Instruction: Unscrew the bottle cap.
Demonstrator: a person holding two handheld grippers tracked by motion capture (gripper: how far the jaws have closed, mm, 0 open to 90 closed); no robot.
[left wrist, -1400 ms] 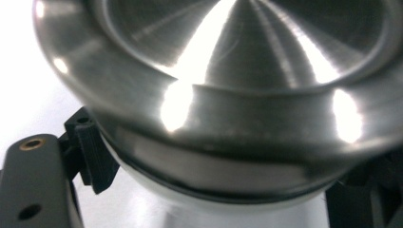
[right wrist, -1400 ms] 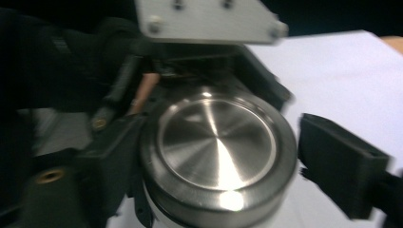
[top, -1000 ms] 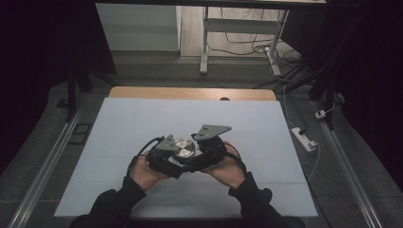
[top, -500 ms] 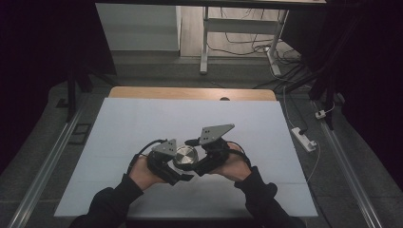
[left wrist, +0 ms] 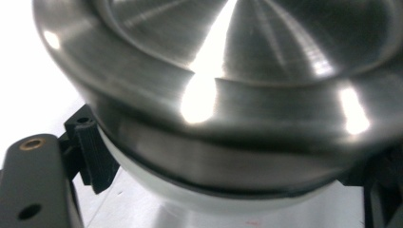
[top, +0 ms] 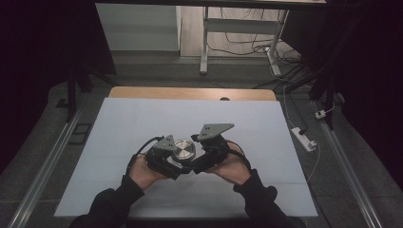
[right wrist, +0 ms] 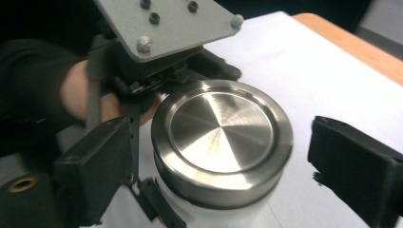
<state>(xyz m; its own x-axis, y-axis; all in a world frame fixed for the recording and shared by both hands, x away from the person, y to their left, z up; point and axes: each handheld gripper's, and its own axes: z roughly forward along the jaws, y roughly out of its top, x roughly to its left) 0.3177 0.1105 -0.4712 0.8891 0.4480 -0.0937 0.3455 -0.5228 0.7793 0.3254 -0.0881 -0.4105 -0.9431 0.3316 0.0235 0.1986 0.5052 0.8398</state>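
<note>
Low centre of the high view, white jar (right wrist: 209, 209) with steel lid (top: 183, 149) pinched at the body by left tool (top: 172, 160), right tool (right wrist: 223, 156) spread around lid, just reopened, not yet pressing: risk of pads skating off smooth metal, jar twisting loose, dropping onto table (top: 142, 118).

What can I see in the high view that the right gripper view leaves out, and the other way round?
High view alone: the whole pale grey table top with its wooden far edge, both sleeved forearms, the floor with cables and a white power strip. Right gripper view alone: a close look at the brushed metal lid with its ringed rim, the white jar body under it, and the right gripper with its black jaws standing off either side of the lid. Both share: the lid, the left gripper clamped on the jar, and its grey three-cornered plate.
</note>
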